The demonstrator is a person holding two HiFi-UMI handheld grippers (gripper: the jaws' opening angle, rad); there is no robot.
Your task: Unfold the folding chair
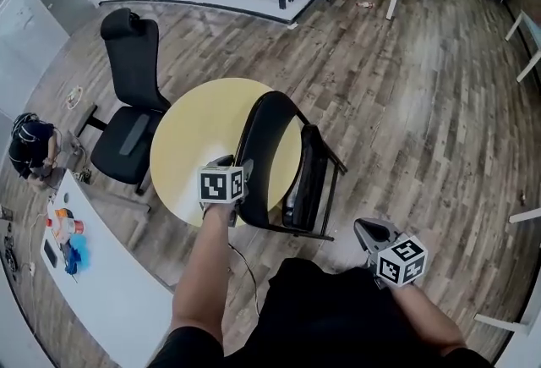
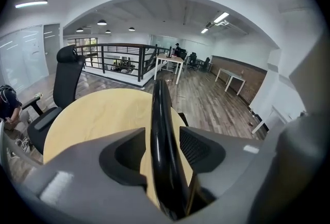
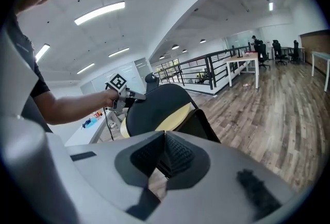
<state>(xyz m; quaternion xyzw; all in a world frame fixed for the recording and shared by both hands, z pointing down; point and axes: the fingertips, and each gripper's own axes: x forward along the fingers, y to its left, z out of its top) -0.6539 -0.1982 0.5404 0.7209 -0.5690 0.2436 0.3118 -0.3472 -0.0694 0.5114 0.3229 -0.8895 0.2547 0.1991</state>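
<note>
The folding chair [image 1: 283, 156] stands folded on the wooden floor [image 1: 423, 104], right beside the round yellow table [image 1: 190, 134]. We hold our left gripper [image 1: 228, 163] at its backrest [image 2: 157, 130], jaws spread wide with the black edge between them, not clamped. Our right gripper [image 1: 362, 227] sits low at the right, apart from the chair, with its jaws closed on nothing.

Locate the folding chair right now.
Head view centre: the folding chair stands folded by the round yellow table, its backrest rim between the open jaws of the left gripper.
</note>
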